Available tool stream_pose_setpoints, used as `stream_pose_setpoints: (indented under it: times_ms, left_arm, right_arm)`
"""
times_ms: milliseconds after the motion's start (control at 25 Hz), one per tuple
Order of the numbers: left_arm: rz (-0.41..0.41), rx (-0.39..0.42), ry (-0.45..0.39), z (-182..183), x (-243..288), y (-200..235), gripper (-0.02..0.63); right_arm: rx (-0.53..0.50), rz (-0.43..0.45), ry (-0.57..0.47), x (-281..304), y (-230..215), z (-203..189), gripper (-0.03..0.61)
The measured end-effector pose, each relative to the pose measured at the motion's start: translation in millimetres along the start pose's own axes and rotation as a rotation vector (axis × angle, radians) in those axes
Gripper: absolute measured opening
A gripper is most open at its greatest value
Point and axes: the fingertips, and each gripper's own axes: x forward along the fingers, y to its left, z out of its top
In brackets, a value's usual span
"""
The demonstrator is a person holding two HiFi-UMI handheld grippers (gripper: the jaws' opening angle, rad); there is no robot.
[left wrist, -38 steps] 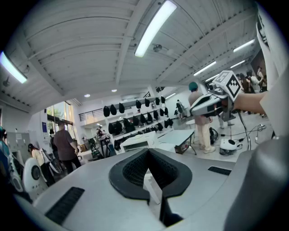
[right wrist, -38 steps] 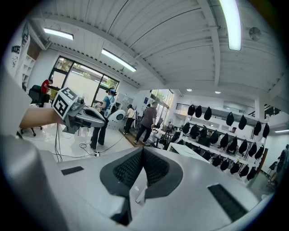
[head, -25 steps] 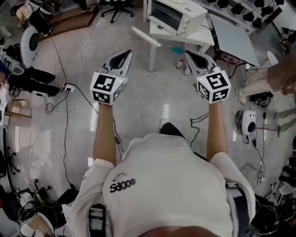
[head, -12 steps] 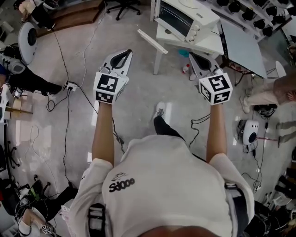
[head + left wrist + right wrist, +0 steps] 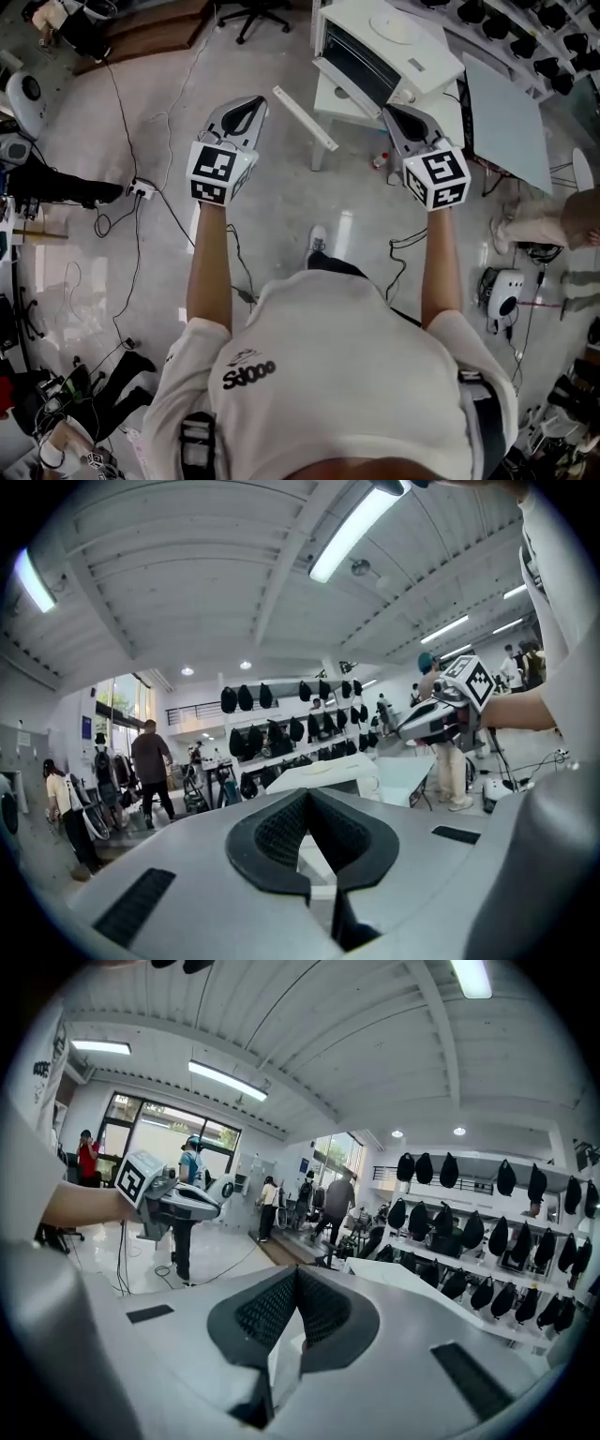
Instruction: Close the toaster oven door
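The white toaster oven stands on a small white table at the top right of the head view, its dark front facing me. A white bar, apparently the lowered door's edge, juts out in front of it. My left gripper is held out over the floor, left of that bar, shut and empty. My right gripper hovers by the oven's near corner, also shut and empty. In the left gripper view the jaws meet, with the oven behind them. The right gripper view shows closed jaws.
Cables and a power strip lie on the floor at the left. A grey board leans right of the table, and a small bottle sits under it. A person's legs are at the right. An office chair stands at the top.
I have walked toward the oven: it and its table have come closer and lower in the head view. Both grippers stay shut, held out ahead.
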Motion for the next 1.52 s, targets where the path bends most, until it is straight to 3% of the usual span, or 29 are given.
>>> stream_pose_setpoints:
  times_ms: [400,680,920,1120,1240,1520]
  left_arm:
    - [-0.008,-0.019,0.061,-25.4,116.7,49.8,0.018]
    - [-0.039,-0.052,0.133,-71.6,149.3,83.2,0.018]
    - [-0.091,-0.090,0.158,-125.6,181.5,129.3,0.020]
    - [-0.210,-0.122,0.186,-177.0,202.7,158.9,0.022]
    - [-0.302,-0.135,0.226,-213.5,213.5,161.5,0.091]
    - [-0.442,-0.165,0.347,-296.3,227.8,156.5,0.100]
  right_arm:
    - [-0.028,0.021,0.004,95.2,-71.6,-10.9,0.008]
    - [0.001,0.024,0.021,148.1,-67.0,-18.9,0.008]
    - [0.046,-0.043,0.070,204.6,-66.2,-35.2,0.008]
    - [0.110,-0.097,0.163,252.0,-57.9,-56.7,0.008]
    - [0.129,-0.128,0.225,272.4,-49.9,-71.6,0.008]
    - [0.213,-0.162,0.287,299.9,-25.5,-89.5,0.008]
